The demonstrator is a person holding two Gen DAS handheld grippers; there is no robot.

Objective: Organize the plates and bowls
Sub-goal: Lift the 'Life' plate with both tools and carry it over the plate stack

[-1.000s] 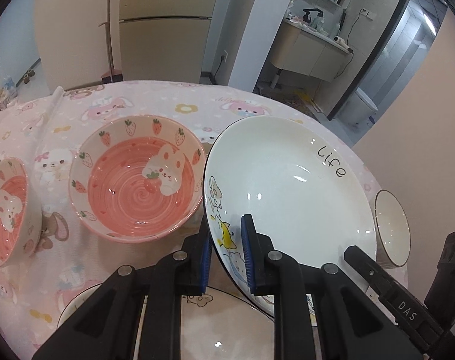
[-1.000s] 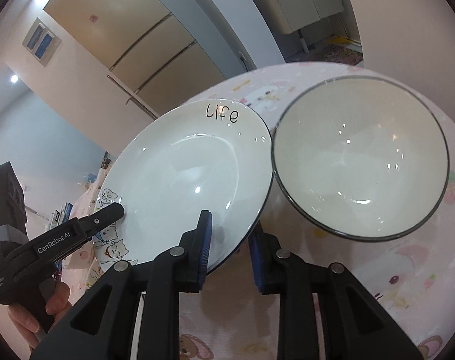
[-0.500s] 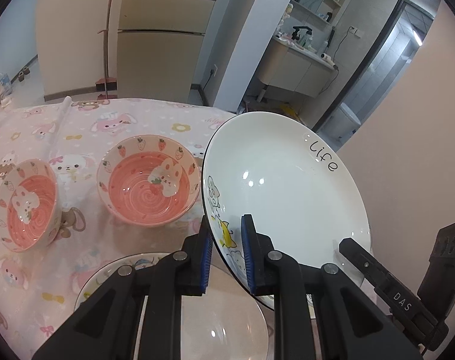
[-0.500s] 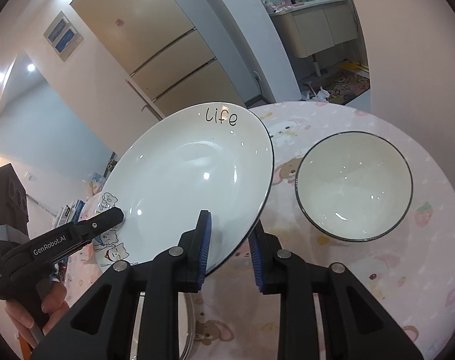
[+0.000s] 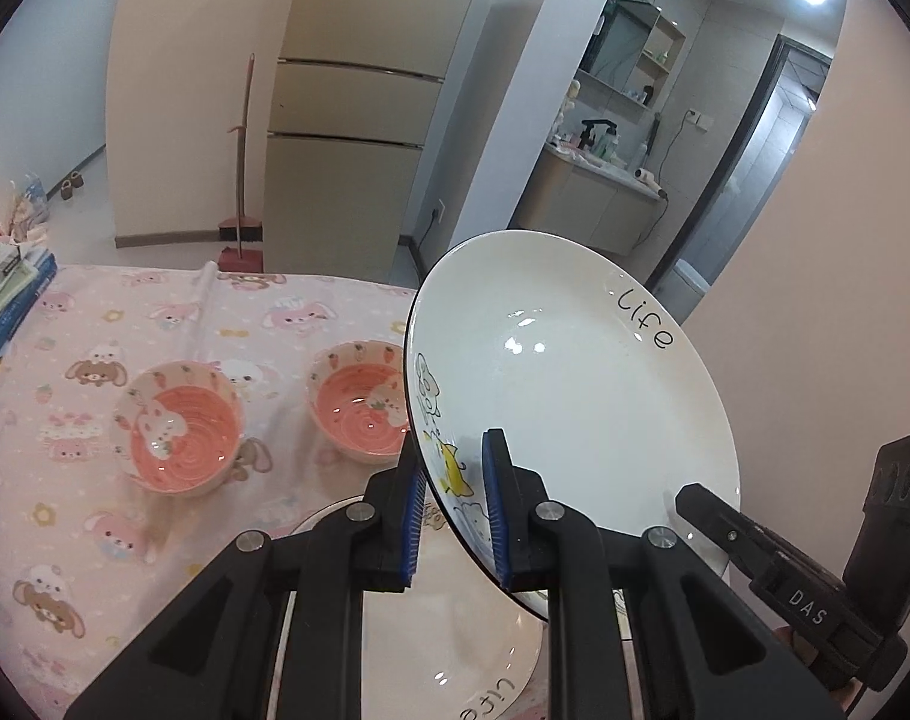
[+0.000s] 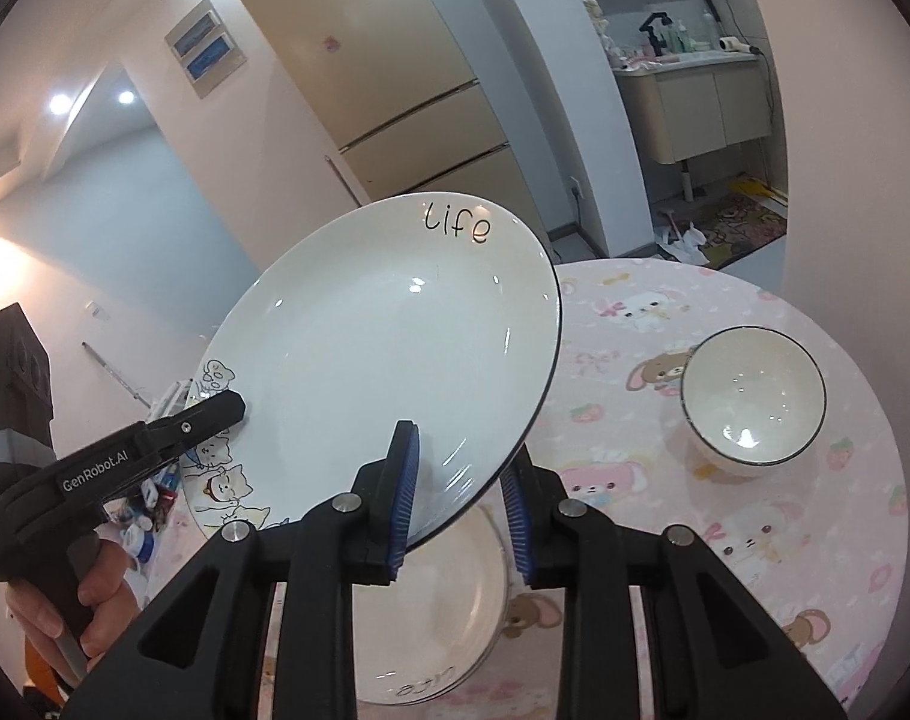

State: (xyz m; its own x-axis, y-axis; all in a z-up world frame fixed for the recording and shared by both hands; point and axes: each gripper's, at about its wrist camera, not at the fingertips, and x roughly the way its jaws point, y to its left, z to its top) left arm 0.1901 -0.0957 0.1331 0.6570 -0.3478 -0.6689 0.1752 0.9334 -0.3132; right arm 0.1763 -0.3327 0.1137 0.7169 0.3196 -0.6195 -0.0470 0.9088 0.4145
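Observation:
Both grippers hold one white "life" plate (image 5: 569,384) with cartoon cats, lifted high above the table. My left gripper (image 5: 452,498) is shut on its near-left rim. My right gripper (image 6: 461,486) is shut on its near-right rim; the plate also shows in the right wrist view (image 6: 383,348). A second white "life" plate (image 5: 449,648) lies on the table under the held one, also in the right wrist view (image 6: 431,618). Two pink strawberry bowls (image 5: 182,426) (image 5: 359,405) stand to the left. A white bowl with a dark rim (image 6: 752,402) stands to the right.
The round table (image 6: 815,570) has a pink cartoon cloth. A stack of books (image 5: 5,294) lies at its far left edge. A fridge, a broom and a washbasin stand beyond the table.
Both grippers have raised the held plate well above the table and pulled back. The bowls now look smaller and farther, and the second plate shows beneath.

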